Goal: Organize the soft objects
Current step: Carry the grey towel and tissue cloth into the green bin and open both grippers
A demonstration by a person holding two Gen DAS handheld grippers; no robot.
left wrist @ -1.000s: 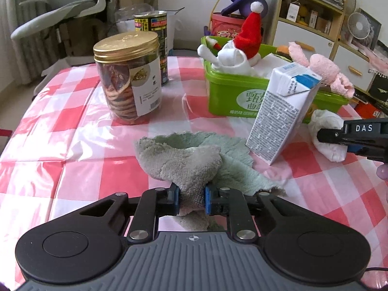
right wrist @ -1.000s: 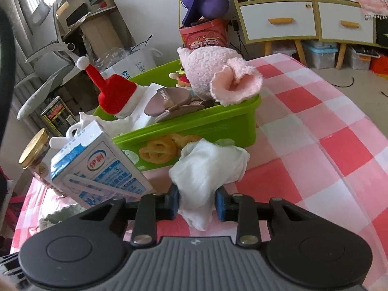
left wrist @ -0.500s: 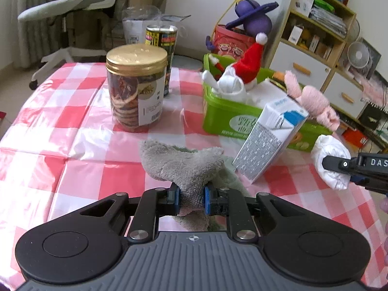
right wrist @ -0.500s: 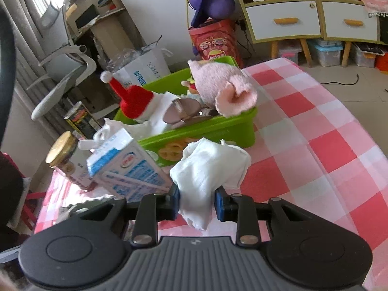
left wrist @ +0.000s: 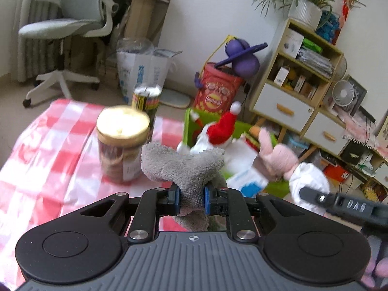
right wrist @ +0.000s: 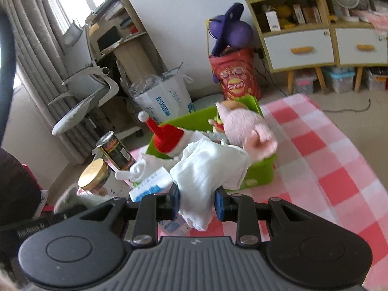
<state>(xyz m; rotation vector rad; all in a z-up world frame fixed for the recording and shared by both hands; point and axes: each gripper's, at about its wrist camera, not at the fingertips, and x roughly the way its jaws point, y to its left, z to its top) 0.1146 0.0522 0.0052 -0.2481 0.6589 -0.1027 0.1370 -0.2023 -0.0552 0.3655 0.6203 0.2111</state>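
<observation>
My left gripper [left wrist: 192,200] is shut on a fluffy grey-green towel [left wrist: 180,163], which hangs lifted off the table. A crumpled white cloth [right wrist: 208,169] is pinched in my right gripper [right wrist: 197,205], also raised; the same cloth [left wrist: 309,178] and the right gripper's finger [left wrist: 315,196] show at the right of the left wrist view. Behind both stands a green bin [right wrist: 260,172] on the red-checked table, holding a pink plush [right wrist: 247,131] and a white toy with a red Santa hat [right wrist: 167,137]. The bin [left wrist: 191,123] also shows in the left wrist view.
A gold-lidded cookie jar [left wrist: 121,143] and a tall dark can [left wrist: 145,99] stand left of the bin. A blue-and-white milk carton [right wrist: 150,184] leans in front of it. Red-checked tablecloth [right wrist: 327,169] stretches right. Beyond are an office chair [left wrist: 63,26] and a shelf unit [left wrist: 298,77].
Both grippers have risen with their cloths. The grey towel has come off the table and the white cloth now hangs in front of the bin's contents. The table and bin sit lower in both views.
</observation>
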